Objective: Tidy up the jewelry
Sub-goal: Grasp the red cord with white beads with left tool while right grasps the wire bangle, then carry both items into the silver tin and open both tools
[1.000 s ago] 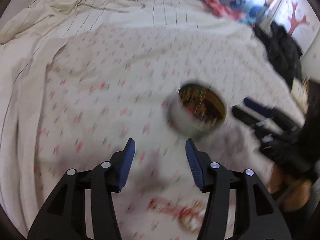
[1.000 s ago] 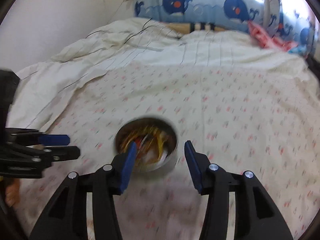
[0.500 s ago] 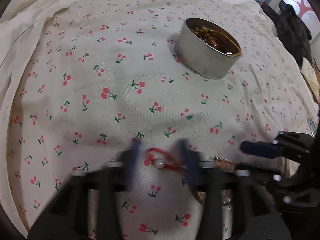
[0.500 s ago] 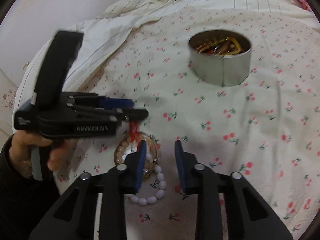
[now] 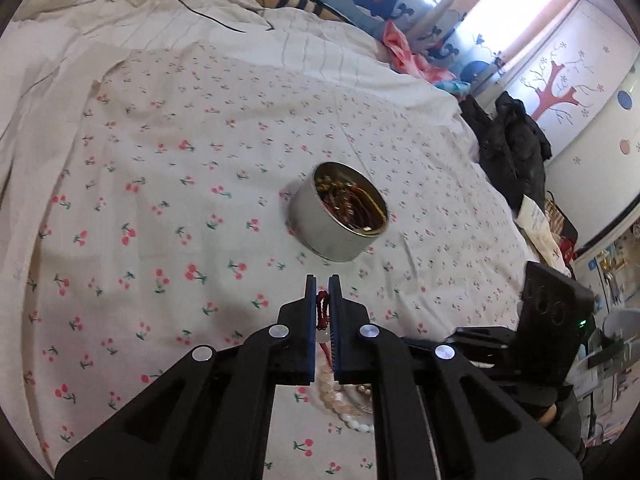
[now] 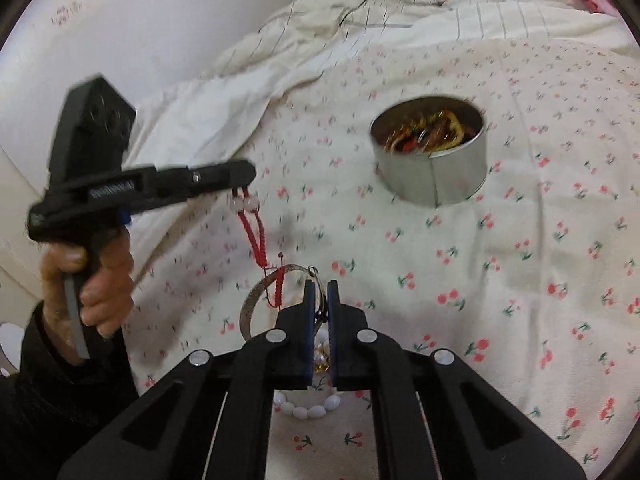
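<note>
My left gripper (image 5: pixel 323 280) pinches a red cord bracelet (image 5: pixel 321 312), its jaws closing tight on it. In the right wrist view that left gripper (image 6: pixel 244 170) is lifted, and the red cord (image 6: pixel 250 232) with two pale beads hangs down from it. The cord's lower end is caught around a silver bangle (image 6: pixel 252 304). My right gripper (image 6: pixel 319 288) is closing tight on that bangle's thin rim, low over the jewelry pile. A white bead bracelet (image 6: pixel 308 410) lies under it. The round metal tin (image 5: pixel 338 216) with several pieces inside stands farther up the bed (image 6: pixel 432 160).
Everything lies on a cherry-print sheet (image 5: pixel 160 220) over a bed. A rumpled cream blanket (image 5: pixel 100 20) with a dark cable lies at the far end. Dark clothes (image 5: pixel 508 148) are heaped at the bed's right edge. A hand (image 6: pixel 96 272) grips the left tool's handle.
Both grippers went from open to shut. The left one took the red cord and lifted it off the sheet. The right one dropped onto the pile and gripped the silver bangle.
</note>
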Motion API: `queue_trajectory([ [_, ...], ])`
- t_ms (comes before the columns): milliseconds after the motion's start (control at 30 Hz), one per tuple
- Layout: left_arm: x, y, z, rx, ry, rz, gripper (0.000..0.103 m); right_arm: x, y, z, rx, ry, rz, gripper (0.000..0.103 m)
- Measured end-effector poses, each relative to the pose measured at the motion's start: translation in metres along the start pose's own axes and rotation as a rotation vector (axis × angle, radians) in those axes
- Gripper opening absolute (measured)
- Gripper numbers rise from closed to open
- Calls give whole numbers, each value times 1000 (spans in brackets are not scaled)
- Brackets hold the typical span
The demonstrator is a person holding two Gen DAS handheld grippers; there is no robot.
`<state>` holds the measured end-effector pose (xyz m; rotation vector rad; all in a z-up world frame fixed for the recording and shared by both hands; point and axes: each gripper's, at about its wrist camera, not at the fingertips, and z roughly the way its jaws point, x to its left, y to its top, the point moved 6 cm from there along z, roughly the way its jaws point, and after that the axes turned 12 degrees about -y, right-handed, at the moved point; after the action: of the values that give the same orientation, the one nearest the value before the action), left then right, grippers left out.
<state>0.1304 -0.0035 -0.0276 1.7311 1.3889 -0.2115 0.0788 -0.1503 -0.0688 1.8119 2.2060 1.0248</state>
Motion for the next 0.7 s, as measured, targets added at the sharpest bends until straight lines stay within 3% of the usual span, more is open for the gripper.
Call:
queue_trajectory([
  [167,-9,5,5,-12,-14,19,5,-25,11,-16,-56,-89,41,6],
  [267,-11,6,8,-15,-25,29,5,-43,15,-18,-74,-230,36,6],
  [300,-12,7,8,-15,-25,33,5,-50,15,-17,-74,-285,31,6],
  [467,-14,7,15,3,-11,45,5,-67,7,0,-7,-397,18,7],
  [533,-16,5,17,10,0,60,5,-70,6,9,26,-400,30,23],
  [567,-17,5,18,12,7,69,5,-72,3,9,28,-412,29,44],
  [667,-20,3,21,21,33,92,5,-75,-2,14,43,-454,0,46],
  [700,-21,3,22,23,50,106,5,-75,-4,16,52,-468,-11,39],
])
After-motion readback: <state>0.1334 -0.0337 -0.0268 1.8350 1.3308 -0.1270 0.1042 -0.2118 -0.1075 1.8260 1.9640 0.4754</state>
